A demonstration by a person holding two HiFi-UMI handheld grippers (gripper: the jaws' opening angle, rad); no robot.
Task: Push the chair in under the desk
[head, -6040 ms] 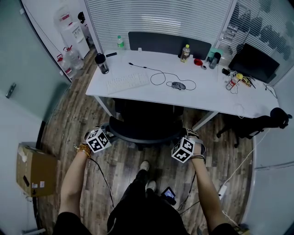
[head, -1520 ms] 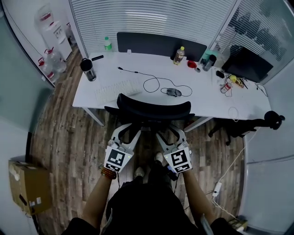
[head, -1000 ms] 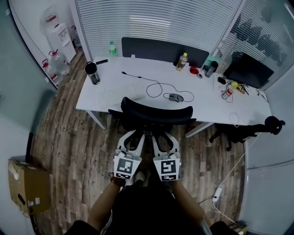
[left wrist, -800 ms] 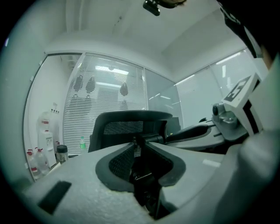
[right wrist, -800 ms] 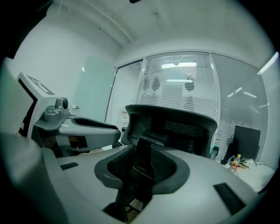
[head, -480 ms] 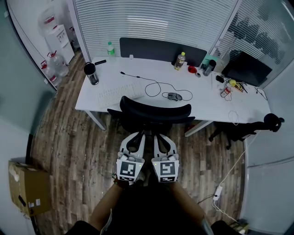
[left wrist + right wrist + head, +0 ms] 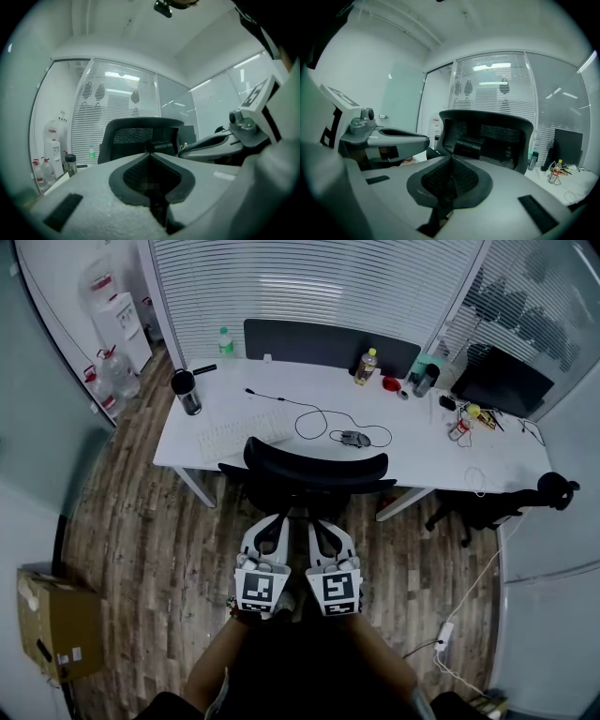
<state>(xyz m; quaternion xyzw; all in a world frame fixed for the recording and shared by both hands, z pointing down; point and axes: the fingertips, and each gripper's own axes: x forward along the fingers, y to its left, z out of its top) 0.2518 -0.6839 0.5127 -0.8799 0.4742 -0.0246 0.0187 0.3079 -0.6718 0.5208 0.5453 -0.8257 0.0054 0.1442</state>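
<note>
**Chair at the desk edge, both grippers shut and empty behind it**

The white rectangular desk (image 7: 427,454) runs across the far half of the room, with its near edge facing the person. Open floor lies under that edge, which is probably why the chair is lined up with it.

The black mesh-backed office chair (image 7: 315,467) stands at the middle of that near edge. Its seat is hidden below the desktop and its curved backrest sits just on the near side of the edge. From here it looks pushed in as far as the backrest allows, so the task appears done or nearly done. The backrest is a wide, shallow arc of dark mesh in a black frame. A solid black lumbar block sits at its centre, and the backrest stands upright and square to the desk.

The left gripper (image 7: 285,516) and the right gripper (image 7: 312,520) sit side by side, near the person and just short of the backrest. Both point at it and neither touches it. Each has just been closing. Now both pairs of jaws meet tip to tip with nothing between them. Held like this, the closed tips would make blunt, firm ends for nudging the backrest, which likely explains the paired, centred pose.

On the desktop, a pale flat keyboard (image 7: 232,433) lies left of the chair. A dark computer mouse (image 7: 354,438) on a looping black cable lies just beyond the backrest, clear of the chair's path.
</note>
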